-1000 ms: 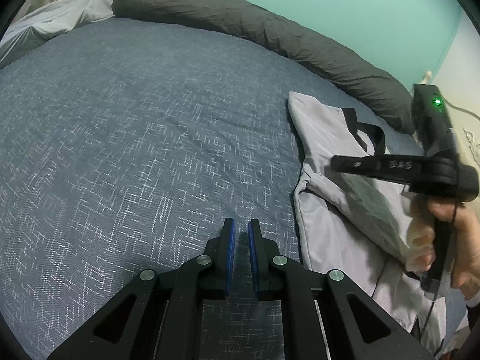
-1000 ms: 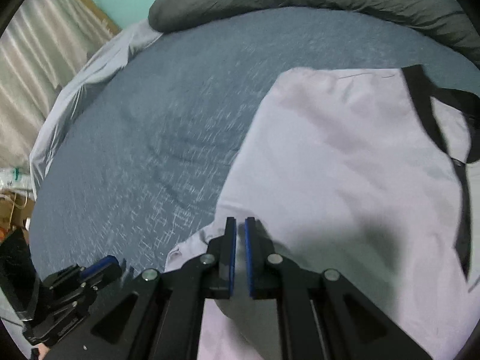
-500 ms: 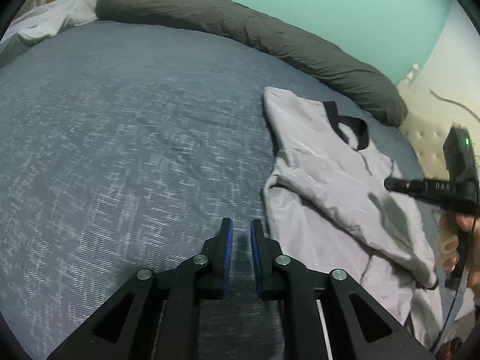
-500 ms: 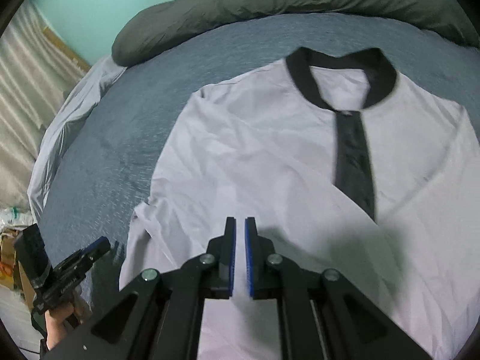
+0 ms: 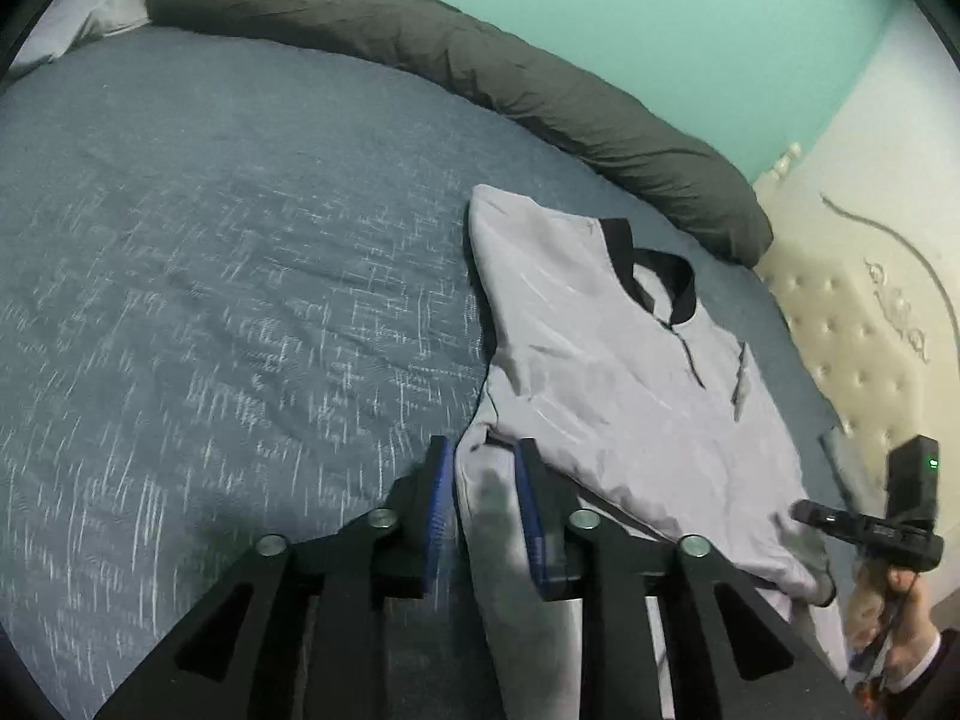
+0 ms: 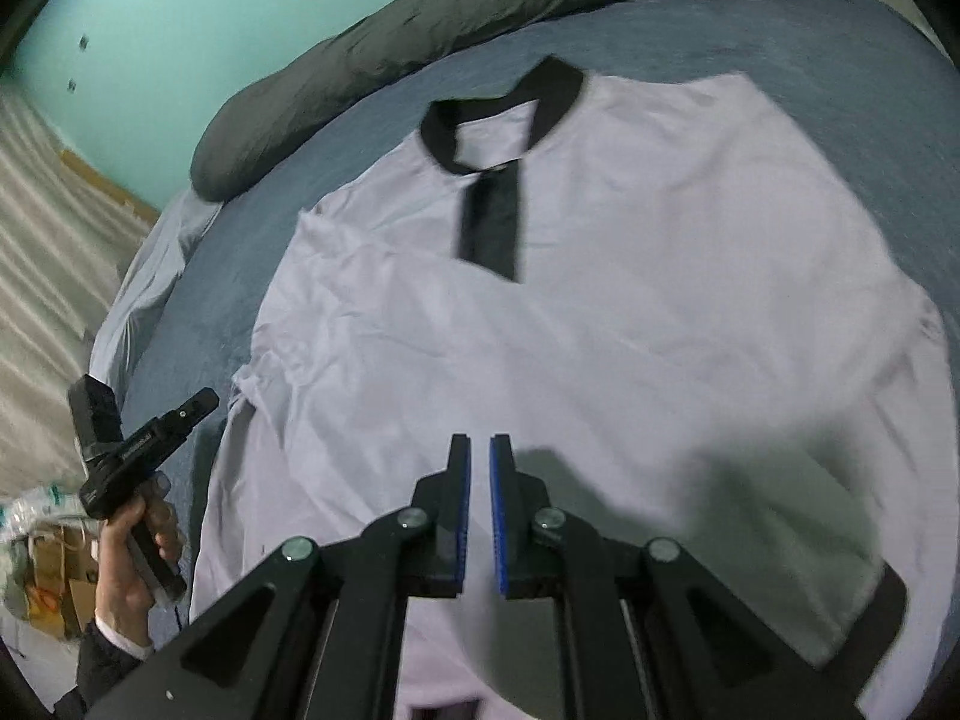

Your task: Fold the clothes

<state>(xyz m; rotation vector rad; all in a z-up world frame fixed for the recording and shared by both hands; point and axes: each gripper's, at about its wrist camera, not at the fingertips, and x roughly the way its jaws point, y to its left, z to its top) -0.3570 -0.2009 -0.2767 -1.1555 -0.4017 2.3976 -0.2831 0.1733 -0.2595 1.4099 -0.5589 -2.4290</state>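
Observation:
A pale grey shirt (image 5: 600, 372) with a black collar (image 5: 660, 276) lies spread on the blue bedspread (image 5: 210, 240). My left gripper (image 5: 480, 468) hovers low over the shirt's near left edge. Its jaws are opening, with a fold of the cloth lying between the blue pads, which do not press it. From the right wrist view the shirt (image 6: 600, 300) fills the frame, collar (image 6: 498, 114) at the top. My right gripper (image 6: 480, 462) is shut and empty above the shirt's lower middle. Each gripper also shows in the other view, held in a hand: the right gripper (image 5: 807, 513), the left gripper (image 6: 207, 399).
A long dark grey bolster (image 5: 480, 72) runs along the far edge of the bed under a teal wall. A cream tufted headboard (image 5: 852, 324) stands at the right. In the right wrist view, curtains (image 6: 36, 240) and floor clutter (image 6: 36, 570) are at the left.
My left gripper has shifted right onto the shirt's edge and its jaws have parted. My right gripper has swept across the shirt, bringing the collar to the middle of its view.

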